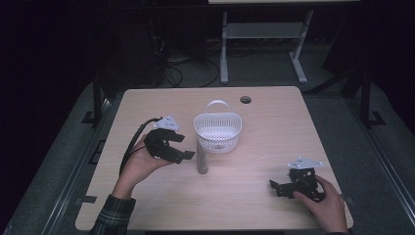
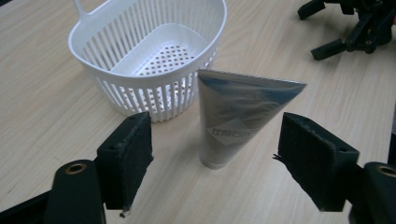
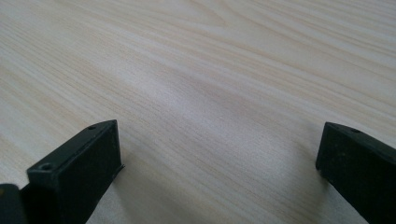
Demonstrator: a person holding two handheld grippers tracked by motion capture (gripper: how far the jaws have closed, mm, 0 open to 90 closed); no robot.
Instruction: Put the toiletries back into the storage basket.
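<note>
1. The tube (image 2: 232,116) stands upright on its cap on the desk (image 1: 274,147), crimped end up, just beside the near wall of the white basket (image 1: 218,131). Whether tube and basket touch cannot be told.

2. The left claw (image 2: 212,163) faces the tube with both jaws spread wide, one on either side and neither pressing on it, so it has hold of nothing. In the high view the left claw (image 1: 183,147) sits just left of the tube (image 1: 202,156).

3. The step in hand looks like taking the tube, probably to drop it into the basket. Bring the claw forward until the pads flank the lower, rounder body, not the flat crimp, which would fold and slip.

4. Close gently; a soft tube squashes. Keep the approach level, since a nudge from one pad first could tip it over.

5. Lift straight up before crossing the basket's rim.

6. The right claw (image 1: 286,186) rests near the desk's right front, jaws wide apart over bare wood, gripping nothing. Leave it parked, clear of the path.
</note>
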